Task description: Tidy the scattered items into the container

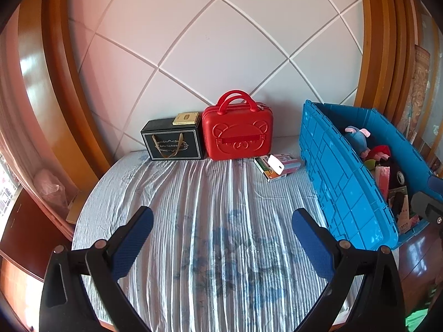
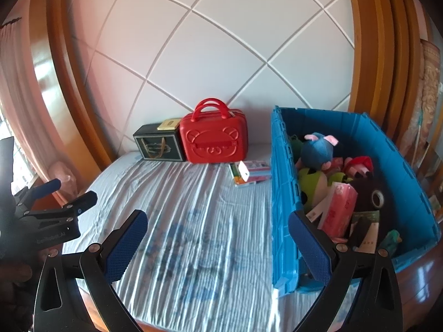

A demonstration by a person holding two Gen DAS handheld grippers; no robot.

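cardboard, light and stiff: from the left wrist, small boxes (image 1: 278,167) lie near the bed's (image 1: 193,207) far edge beside the blue crate (image 1: 340,182); left gripper (image 1: 223,244) gapes wide, empty. from the right wrist, right gripper (image 2: 217,244) likewise; pinch their flat sides.

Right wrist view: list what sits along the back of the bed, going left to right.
Black gift box → red bear suitcase → small pile of flat boxes → blue crate filled with plush toys.
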